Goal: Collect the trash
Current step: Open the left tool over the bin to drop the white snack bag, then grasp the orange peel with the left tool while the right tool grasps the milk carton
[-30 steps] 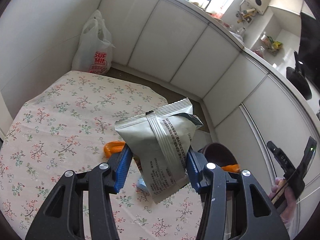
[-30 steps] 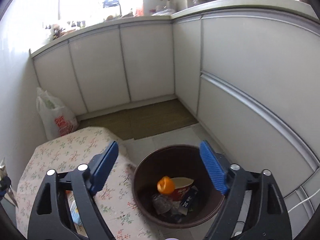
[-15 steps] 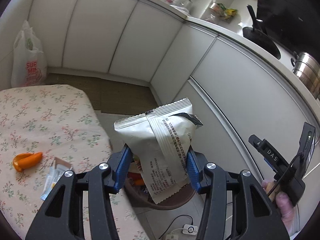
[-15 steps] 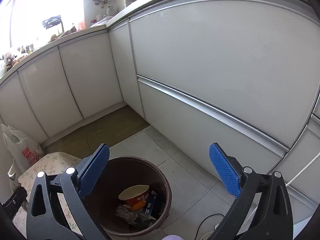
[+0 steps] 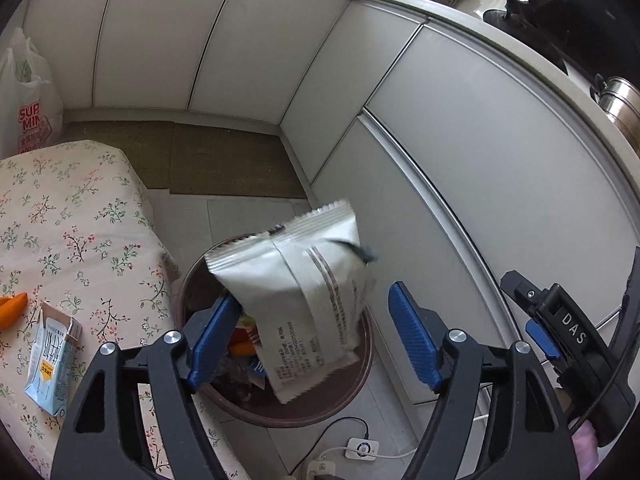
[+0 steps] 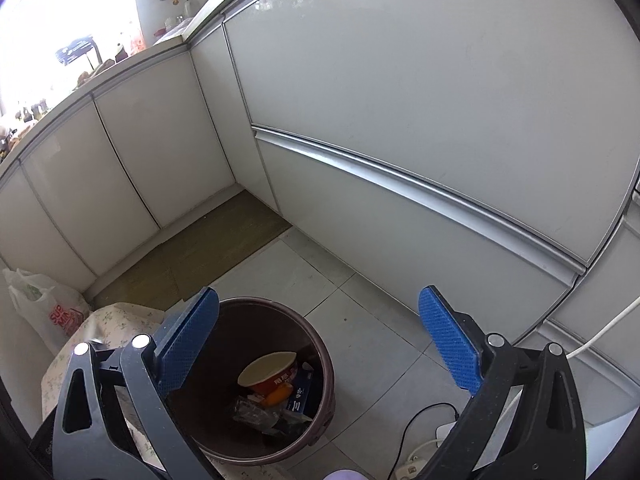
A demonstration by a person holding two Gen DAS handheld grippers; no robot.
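A silver snack packet (image 5: pixel 296 292) hangs between the jaws of my left gripper (image 5: pixel 316 320), directly above the brown trash bin (image 5: pixel 360 372). The jaws are opening: the right pad stands clear of the packet, which is blurred and leans by the left pad. My right gripper (image 6: pixel 320 300) is wide open and empty above the same bin (image 6: pixel 320 344), which holds a red noodle cup (image 6: pixel 268 372) and several wrappers. On the floral table (image 5: pixel 80 220) lie a small milk carton (image 5: pixel 52 360) and an orange piece (image 5: pixel 12 308).
White cabinet fronts (image 5: pixel 460 160) wrap around the corner behind the bin. A white plastic bag (image 5: pixel 28 92) stands by the wall past the table. A power strip with cables (image 5: pixel 360 448) lies on the tiles near the bin. A brown mat (image 6: pixel 208 248) covers the corner floor.
My left gripper swung right from over the table to over the bin, then spread its jaws, and the packet tilted loose. My right gripper turned right and opened wider.
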